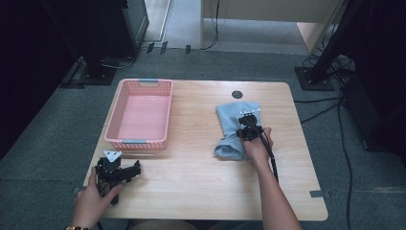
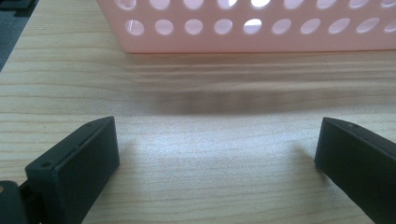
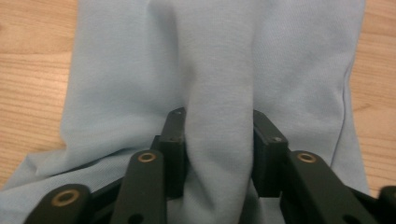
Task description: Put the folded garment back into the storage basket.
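Right tool (image 1: 248, 128) sits on the light-blue cloth (image 1: 235, 128) at the right-centre of the wooden counter (image 1: 201, 167), w/ the person's right hand (image 1: 258, 146) behind it. In the right gripper view its black jaws are narrow, clamped on a raised ridge of the cloth (image 3: 219, 116) pinched up between the pads; fabric bulges above & below the grip, rest of the cloth spreads flat on both sides. Cloth's near end looks bunched in the high view, far end lies flatter toward the small dark round grommet (image 1: 237, 94) near the counter's far edge. Left tool (image 1: 117, 172) rests at the near-left corner, left hand (image 1: 93, 201) on it, grey three-cornered plate on top. Left gripper view: jaws wide apart, bare wood between them. Pink perforated basket (image 1: 140, 114) stands far-left on the counter, just beyond the left tool, well apart from the cloth.
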{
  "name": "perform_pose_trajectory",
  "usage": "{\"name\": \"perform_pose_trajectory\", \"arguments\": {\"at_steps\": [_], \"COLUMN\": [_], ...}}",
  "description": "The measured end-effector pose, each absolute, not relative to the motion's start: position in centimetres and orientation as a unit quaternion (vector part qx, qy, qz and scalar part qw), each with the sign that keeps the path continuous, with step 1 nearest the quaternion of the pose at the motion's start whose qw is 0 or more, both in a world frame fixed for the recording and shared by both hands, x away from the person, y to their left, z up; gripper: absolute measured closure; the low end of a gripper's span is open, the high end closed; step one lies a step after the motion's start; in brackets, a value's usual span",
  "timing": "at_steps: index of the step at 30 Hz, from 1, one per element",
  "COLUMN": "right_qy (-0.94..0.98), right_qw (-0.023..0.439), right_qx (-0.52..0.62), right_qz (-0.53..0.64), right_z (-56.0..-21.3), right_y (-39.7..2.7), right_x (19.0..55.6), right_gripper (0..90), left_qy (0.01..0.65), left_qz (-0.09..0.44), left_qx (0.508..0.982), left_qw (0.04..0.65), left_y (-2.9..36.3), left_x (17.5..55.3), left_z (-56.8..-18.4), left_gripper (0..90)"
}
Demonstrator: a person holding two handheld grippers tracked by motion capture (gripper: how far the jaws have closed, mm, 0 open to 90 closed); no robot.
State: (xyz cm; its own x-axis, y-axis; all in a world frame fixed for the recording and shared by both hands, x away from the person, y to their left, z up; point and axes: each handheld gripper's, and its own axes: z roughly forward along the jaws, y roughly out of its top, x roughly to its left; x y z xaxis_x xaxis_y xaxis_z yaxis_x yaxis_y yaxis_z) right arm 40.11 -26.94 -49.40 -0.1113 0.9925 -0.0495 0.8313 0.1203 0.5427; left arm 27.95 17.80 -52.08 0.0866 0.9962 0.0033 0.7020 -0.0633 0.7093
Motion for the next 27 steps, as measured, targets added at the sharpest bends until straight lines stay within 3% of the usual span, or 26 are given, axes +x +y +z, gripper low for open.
{"name": "perform_pose_trajectory", "arguments": {"at_steps": [17,27], "right_qy": [0.696,0.665], "right_qw": [0.226,0.187], "right_qx": [0.641,0.669], "right_qz": [0.231,0.275], "right_z": [-49.0,-46.5], "right_y": [-26.6,-26.3], "right_x": [39.5,39.3], "right_gripper": [72.2,72.2], "left_qy": [0.624,0.623], "left_qz": [0.261,0.261], "left_qx": [0.681,0.681], "left_qw": [0.282,0.282], "left_y": [17.8,17.8], "left_x": [28.0,27.9], "left_z": [-52.1,-52.1], "left_gripper": [0.0,0.0]}}
